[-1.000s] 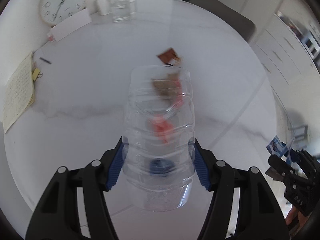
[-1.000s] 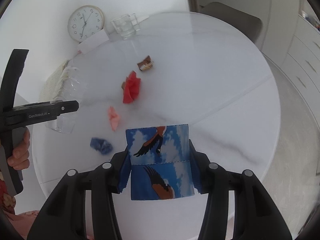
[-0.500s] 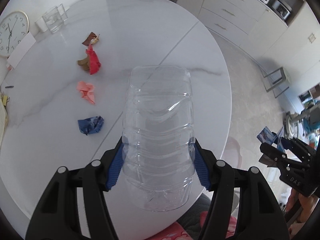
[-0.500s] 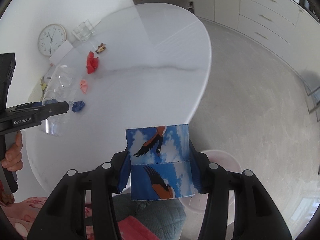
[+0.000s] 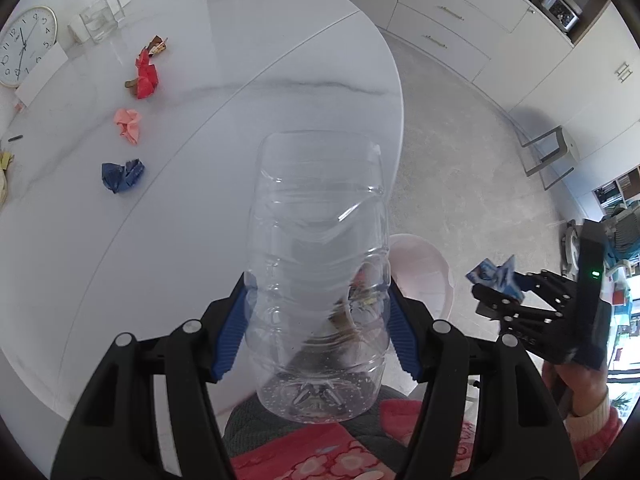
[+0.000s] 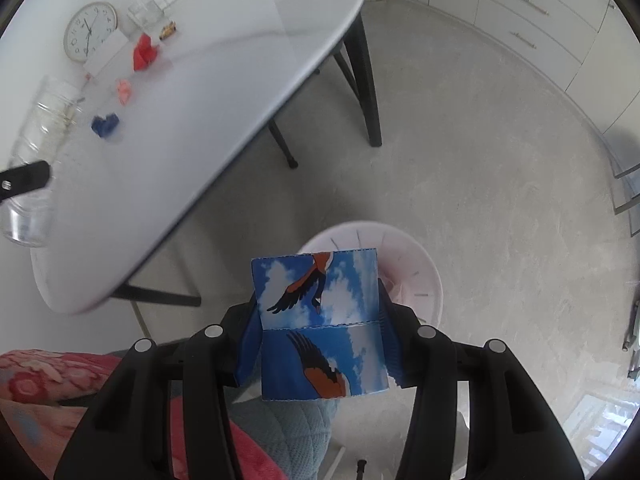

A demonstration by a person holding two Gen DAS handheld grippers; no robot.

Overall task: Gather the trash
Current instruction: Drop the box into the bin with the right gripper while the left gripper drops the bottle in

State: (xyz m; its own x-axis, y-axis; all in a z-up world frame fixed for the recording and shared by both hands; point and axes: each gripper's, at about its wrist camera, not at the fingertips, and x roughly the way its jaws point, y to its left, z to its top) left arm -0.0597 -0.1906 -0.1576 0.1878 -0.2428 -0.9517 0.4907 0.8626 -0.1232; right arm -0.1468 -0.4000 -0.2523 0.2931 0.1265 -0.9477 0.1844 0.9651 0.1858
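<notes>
My left gripper (image 5: 318, 320) is shut on a clear crushed plastic bottle (image 5: 320, 280), held above the edge of the round white table (image 5: 240, 60). My right gripper (image 6: 320, 328) is shut on a blue box printed with birds and clouds (image 6: 320, 320), held over a pale pink bin (image 6: 408, 276) on the floor. The bin also shows in the left wrist view (image 5: 424, 264), behind the bottle. Red (image 5: 146, 76), pink (image 5: 128, 124) and blue (image 5: 122, 174) paper wads and a brown wrapper (image 5: 158, 44) lie on the table.
A wall clock (image 5: 24, 48), a white card and a glass (image 5: 98, 22) stand at the table's far side. Black table legs (image 6: 360, 80) stand left of the bin. White cabinets (image 5: 460, 20) line the far wall. A metal stool (image 5: 548, 156) stands at right.
Both grippers have swung away from the tabletop toward the floor at the right. The right gripper with the box now hangs over the pink bin; the bottle has neared the table's edge.
</notes>
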